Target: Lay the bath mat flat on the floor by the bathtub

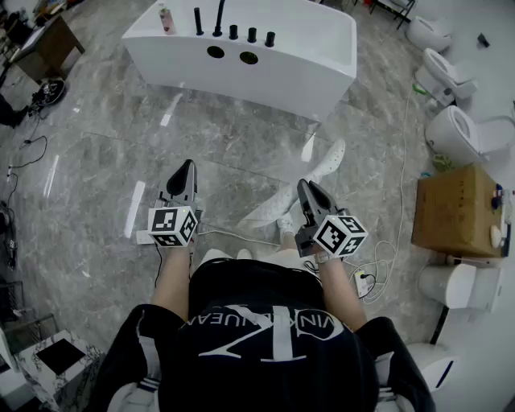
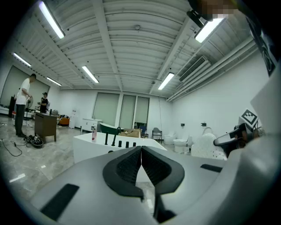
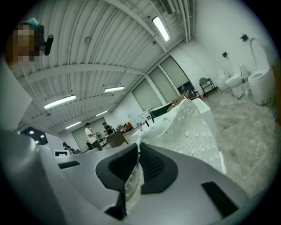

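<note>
Both grippers held in front of the person's waist, level with each other, well apart; left gripper (image 2: 141, 150): jaws pressed together, nothing between them; right gripper (image 3: 138, 153): jaws clamped on the edge of the white bath mat (image 3: 198, 126); the mat runs on ahead of the right jaws, dotted with small round bumps, curved, not lying flat; head view does not show whether its far end touches the grey marble floor (image 1: 105, 161); bare floor lies between the mat and the white bathtub (image 1: 265, 76); black fittings (image 1: 219, 20) and a pink bottle (image 1: 167, 19) stand on the tub's far rim; cardboard box (image 1: 455, 209) and toilets (image 1: 455, 133) along the right side.
</note>
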